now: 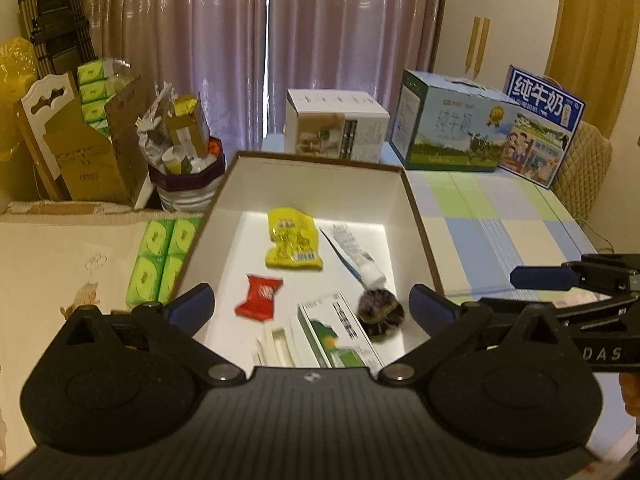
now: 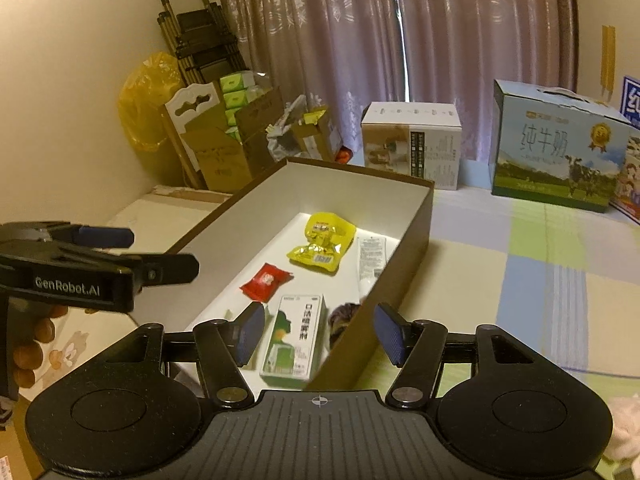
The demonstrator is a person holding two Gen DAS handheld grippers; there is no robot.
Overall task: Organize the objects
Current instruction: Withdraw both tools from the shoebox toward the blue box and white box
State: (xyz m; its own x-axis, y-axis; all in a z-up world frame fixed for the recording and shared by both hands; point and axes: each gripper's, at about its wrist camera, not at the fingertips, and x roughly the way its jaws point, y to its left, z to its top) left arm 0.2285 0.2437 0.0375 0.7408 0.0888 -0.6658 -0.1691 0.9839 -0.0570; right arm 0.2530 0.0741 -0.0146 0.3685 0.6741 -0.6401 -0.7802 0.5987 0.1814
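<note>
On checkered cloth point(image 1: 500, 216), box point(image 1: 416, 216) holds snacks; both tongs point(image 1: 312, 304) point(image 2: 320, 334) spread.

Mauve curtains point(image 1: 256, 40) hang closed behind a table with a checked cloth point(image 1: 500, 216), beside cream walls point(image 2: 72, 80).

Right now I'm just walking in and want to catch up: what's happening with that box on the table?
A person holds two grippers over an open cardboard box; neither grips anything. The left hand-held gripper and the right hand-held gripper are both open. Already in the box lie a yellow snack packet, a red candy wrapper, a white tube, a green-and-white carton and a dark round item. A pack of green tissues sits outside, beside the box.
</note>
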